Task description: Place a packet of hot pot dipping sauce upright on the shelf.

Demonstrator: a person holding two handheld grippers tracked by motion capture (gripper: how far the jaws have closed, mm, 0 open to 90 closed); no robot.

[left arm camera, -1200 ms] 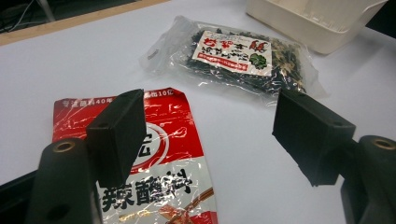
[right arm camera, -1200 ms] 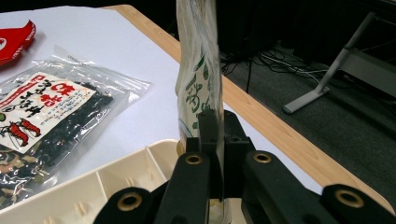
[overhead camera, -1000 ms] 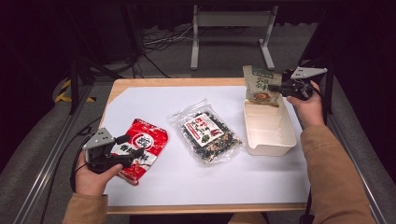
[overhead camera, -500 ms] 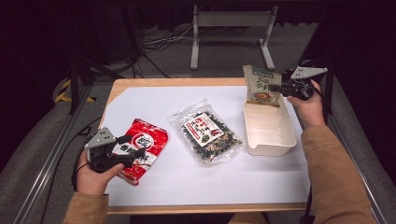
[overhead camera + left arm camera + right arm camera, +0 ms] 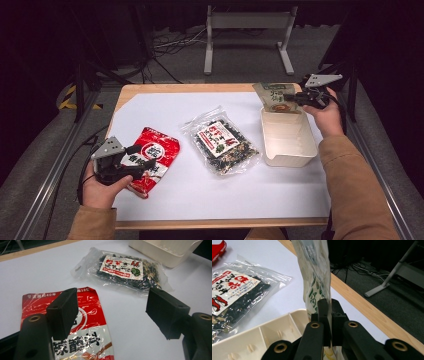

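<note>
My right gripper [image 5: 292,98] [image 5: 329,315] is shut on the edge of a green-printed packet [image 5: 275,97] [image 5: 317,275], held upright over the far end of a cream tray [image 5: 290,137] [image 5: 262,340]. A clear bag of dark seaweed with a red and white label [image 5: 221,141] [image 5: 122,267] [image 5: 229,292] lies flat in the middle of the white table top [image 5: 200,195]. At the near left, my left gripper [image 5: 137,160] [image 5: 112,307] stands open over a red packet [image 5: 150,157] [image 5: 85,330]; one jaw hangs above its top edge and nothing is pinched.
The tray has inner dividers and lies on the right side of the table. A wooden table edge [image 5: 367,310] runs just beyond the tray. A metal stand [image 5: 247,35] and cables sit on the floor behind.
</note>
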